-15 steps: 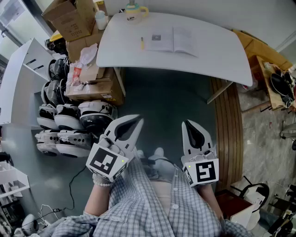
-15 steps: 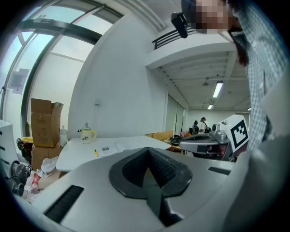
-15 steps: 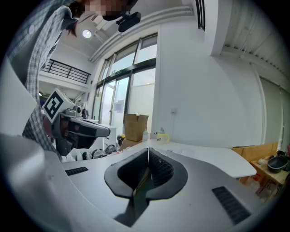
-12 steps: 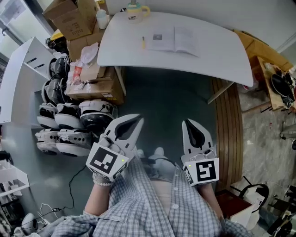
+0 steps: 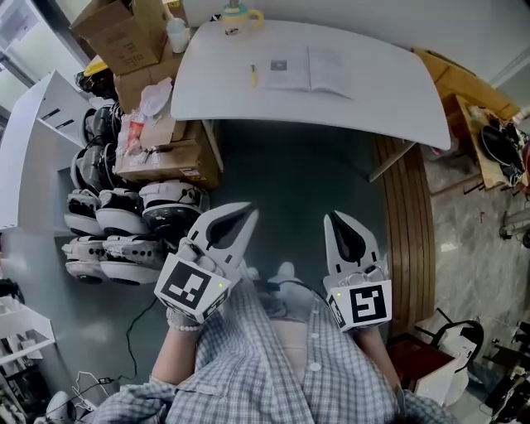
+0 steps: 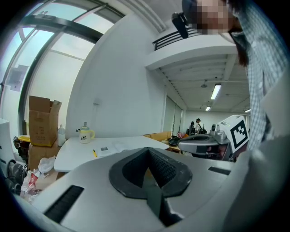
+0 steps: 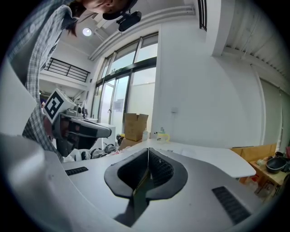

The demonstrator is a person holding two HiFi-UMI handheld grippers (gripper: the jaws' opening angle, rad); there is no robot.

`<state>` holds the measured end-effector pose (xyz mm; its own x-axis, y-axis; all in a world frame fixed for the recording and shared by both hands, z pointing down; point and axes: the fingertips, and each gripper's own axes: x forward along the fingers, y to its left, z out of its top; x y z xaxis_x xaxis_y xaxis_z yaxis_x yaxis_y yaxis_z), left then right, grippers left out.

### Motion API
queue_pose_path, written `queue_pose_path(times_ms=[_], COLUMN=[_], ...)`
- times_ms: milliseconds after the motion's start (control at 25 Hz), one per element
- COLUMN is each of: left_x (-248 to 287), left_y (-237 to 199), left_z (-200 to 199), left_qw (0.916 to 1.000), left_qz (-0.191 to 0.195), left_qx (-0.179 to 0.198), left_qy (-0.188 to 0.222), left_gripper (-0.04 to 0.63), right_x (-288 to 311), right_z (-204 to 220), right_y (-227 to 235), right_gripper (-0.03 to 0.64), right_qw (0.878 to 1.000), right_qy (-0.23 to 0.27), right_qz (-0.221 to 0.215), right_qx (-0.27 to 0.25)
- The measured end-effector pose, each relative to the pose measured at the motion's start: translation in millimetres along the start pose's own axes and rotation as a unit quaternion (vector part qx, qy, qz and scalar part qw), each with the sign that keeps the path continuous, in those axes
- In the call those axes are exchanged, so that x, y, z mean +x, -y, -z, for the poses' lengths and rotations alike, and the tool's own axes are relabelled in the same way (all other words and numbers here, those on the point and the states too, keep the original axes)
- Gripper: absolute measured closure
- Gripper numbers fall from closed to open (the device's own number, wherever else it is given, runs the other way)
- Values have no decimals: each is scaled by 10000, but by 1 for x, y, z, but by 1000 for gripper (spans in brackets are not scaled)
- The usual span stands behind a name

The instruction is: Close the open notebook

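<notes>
An open notebook (image 5: pixel 309 71) lies flat on the white table (image 5: pixel 381 95) far ahead, with a yellow pen (image 5: pixel 254 76) just left of it. The same notebook (image 6: pixel 111 147) shows small in the left gripper view. My left gripper (image 5: pixel 249 215) and right gripper (image 5: pixel 330 219) hang close to my body, well short of the table, over the dark floor. On both, the jaws meet at the tips with nothing between them. In the right gripper view the table (image 7: pixel 213 158) stretches ahead beyond the shut right gripper (image 7: pixel 148 150).
A yellow-and-white cup (image 5: pixel 237 20) stands at the table's far edge. Cardboard boxes (image 5: pixel 124 37) and a row of helmets (image 5: pixel 108 219) crowd the floor at left. A wooden bench (image 5: pixel 407 224) and chairs sit to the right. Dark floor lies between me and the table.
The head view has shifted slightly; both grippers stay where they were, shut.
</notes>
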<state>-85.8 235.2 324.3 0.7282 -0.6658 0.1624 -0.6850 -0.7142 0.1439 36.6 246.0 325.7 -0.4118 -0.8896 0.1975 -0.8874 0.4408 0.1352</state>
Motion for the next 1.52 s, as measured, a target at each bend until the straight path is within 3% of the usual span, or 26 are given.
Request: queue_pose_path(times_ms=[880,1520], left_x=[-19,-39], left_y=[-18,-21], left_z=[0,6], left_qw=[9997,9992], left_qz=[208,384], left_qx=[45,55], left_qy=[96,93], left_gripper=[589,589], right_x=[11,-5], right_z=[-7,0], right_y=[-29,-36], right_gripper=[597,597], right_qw=[9999,9979], right_qy=[-1,0], right_qz=[138,648], right_qx=[-19,73])
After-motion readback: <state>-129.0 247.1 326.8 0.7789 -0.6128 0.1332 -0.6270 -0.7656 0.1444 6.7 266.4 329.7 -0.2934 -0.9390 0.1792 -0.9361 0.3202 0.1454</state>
